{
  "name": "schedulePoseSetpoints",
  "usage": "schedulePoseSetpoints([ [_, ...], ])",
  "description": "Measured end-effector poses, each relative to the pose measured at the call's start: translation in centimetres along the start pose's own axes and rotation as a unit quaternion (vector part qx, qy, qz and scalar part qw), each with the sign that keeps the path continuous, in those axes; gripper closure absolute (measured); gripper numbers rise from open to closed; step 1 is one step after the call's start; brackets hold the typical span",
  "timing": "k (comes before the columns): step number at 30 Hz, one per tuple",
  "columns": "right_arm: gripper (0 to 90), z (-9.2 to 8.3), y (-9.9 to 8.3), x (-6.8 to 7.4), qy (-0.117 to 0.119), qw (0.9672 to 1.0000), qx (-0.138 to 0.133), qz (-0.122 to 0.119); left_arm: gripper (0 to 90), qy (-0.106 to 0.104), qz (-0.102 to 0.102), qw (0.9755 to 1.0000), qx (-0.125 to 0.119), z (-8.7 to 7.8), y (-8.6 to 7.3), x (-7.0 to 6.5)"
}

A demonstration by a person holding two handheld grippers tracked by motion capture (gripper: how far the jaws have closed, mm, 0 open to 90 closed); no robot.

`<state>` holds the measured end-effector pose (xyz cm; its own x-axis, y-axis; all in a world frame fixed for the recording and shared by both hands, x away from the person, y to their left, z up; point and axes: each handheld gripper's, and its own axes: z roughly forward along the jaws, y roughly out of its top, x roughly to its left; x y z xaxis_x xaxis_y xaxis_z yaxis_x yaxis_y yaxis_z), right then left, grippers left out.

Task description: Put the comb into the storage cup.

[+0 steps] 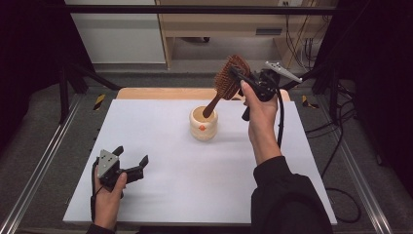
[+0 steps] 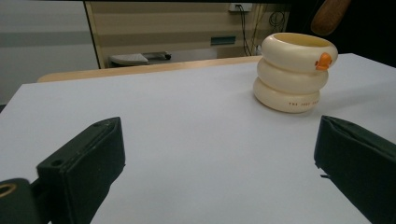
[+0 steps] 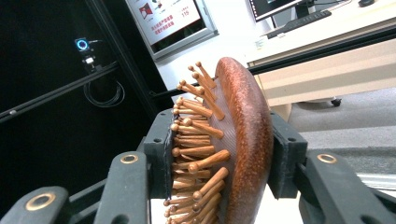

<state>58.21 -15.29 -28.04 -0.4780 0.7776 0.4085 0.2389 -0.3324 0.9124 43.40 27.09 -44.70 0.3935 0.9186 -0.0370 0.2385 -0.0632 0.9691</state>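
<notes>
The wooden hairbrush point(image 1: 226, 80) hangs tilted above the tabletop's point(image 1: 160, 122) far edge, its handle tip dipping into the mouth of the cream holder point(image 1: 203, 123). We see the right hand-held gripper point(image 1: 239, 73) pinching the oval head, one pad on the glossy reddish-brown back, the other among the round-tipped wooden pins. The holder looks like three smooth stacked rings with a small orange mark. Near the front left corner, the left hand-held gripper point(image 1: 131, 158) sits with jaws spread over the plain white surface.
</notes>
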Motion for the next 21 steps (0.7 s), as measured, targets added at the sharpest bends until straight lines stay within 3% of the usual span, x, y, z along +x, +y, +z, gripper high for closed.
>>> schedulePoseSetpoints([
  [10,52.3,0.9,-0.5,-0.4,-0.014,0.9998,0.013,-0.010,2.0,0.004,-0.002,1.0000,-0.005,-0.2,0.1,0.4],
  [21,52.1,3.2,-2.3,-1.0,-0.021,0.9990,0.034,-0.018,2.0,0.003,-0.002,1.0000,-0.006,-0.2,0.1,0.5],
])
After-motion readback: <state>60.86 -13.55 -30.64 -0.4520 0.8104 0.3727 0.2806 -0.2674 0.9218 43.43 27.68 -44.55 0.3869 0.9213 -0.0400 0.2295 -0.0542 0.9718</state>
